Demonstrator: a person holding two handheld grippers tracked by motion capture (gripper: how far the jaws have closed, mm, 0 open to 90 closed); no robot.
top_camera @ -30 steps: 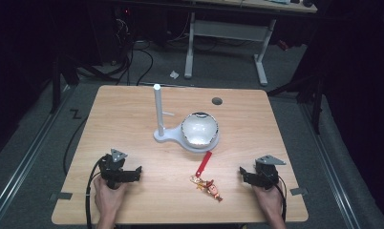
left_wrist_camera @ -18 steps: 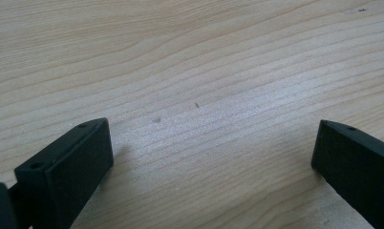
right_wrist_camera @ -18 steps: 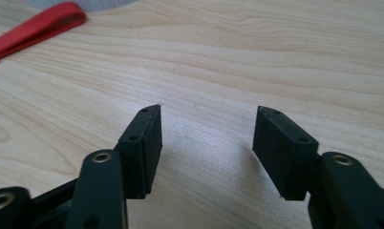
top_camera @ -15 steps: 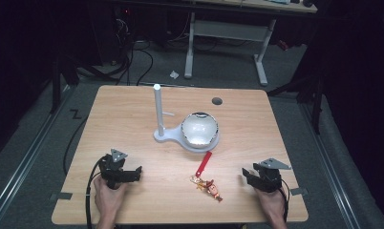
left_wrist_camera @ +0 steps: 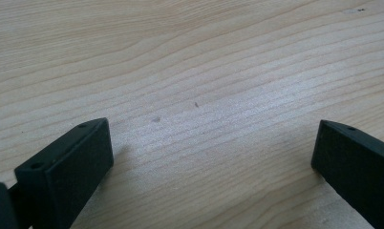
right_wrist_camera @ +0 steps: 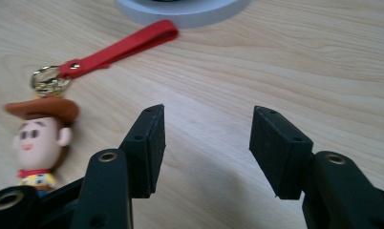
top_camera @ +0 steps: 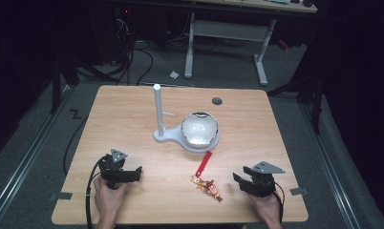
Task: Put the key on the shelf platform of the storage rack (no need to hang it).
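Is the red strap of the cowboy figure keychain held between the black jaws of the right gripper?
No, the right gripper stands open over bare wood, and the red strap lies apart on the table.

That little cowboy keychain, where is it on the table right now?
In the high view the cowboy keychain lies near the table's front edge, just left of the right gripper, its red strap reaching toward the white stand's base.

Open bench at both sides, clutter mid-bench

The white stand, bowl and cowboy keychain block the centre; bare bench lies left and right.
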